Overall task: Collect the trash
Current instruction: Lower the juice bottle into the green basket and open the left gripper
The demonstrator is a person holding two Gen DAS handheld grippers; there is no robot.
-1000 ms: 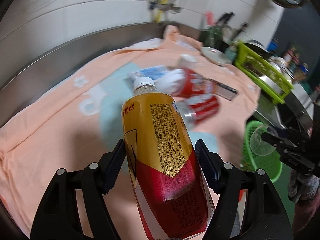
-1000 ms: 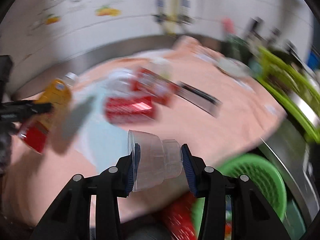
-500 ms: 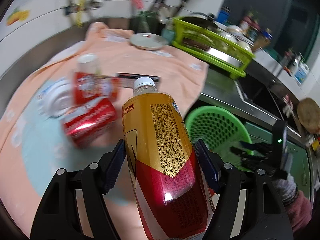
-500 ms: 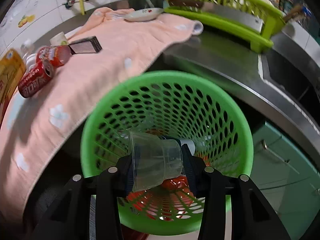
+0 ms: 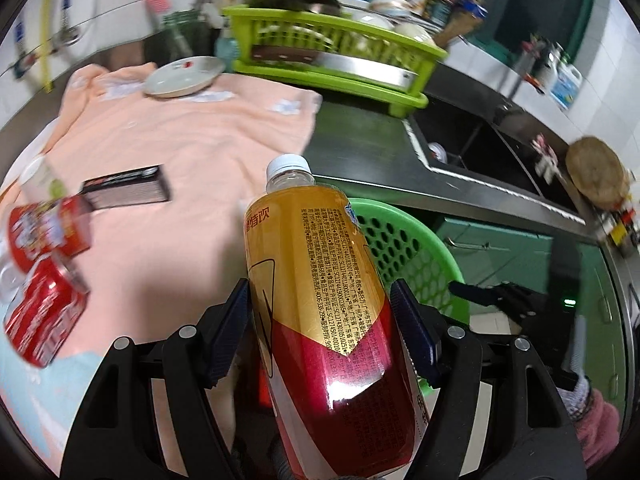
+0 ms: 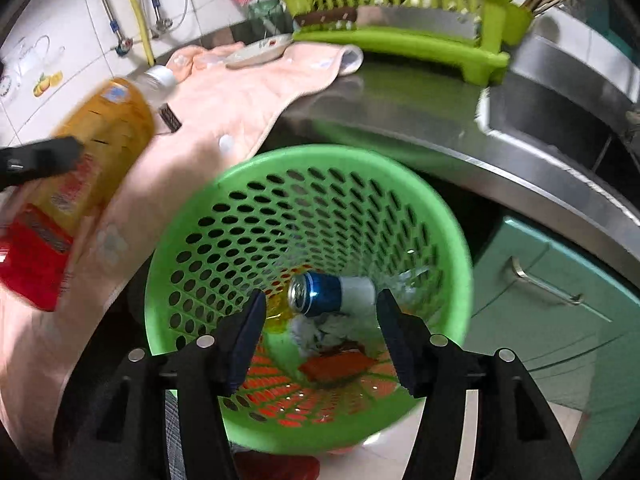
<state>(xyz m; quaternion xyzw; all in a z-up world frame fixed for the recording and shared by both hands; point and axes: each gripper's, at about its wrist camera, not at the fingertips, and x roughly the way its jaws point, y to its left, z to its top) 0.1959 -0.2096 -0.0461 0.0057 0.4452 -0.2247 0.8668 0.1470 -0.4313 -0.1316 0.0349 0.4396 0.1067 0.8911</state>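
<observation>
Pinching glossy gold-red plastic bottle (image 5: 320, 320), left claw (image 5: 322, 332); right claw (image 6: 318, 336) opening, empty, over perforated green basket (image 6: 240, 208)

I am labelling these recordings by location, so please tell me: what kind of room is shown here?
Most likely a home kitchen. A steel counter runs into a sunken sink, a green dish rack holds plates and a pot lid, and water pipes run down the white tiled wall.

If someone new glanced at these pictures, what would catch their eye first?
Probably the big yellow-and-red bottle clamped in the left tongs, filling the left view. Next, the bright green basket on the floor beside the counter, directly under the opening, empty right tongs, with a blue can lying inside.
</observation>
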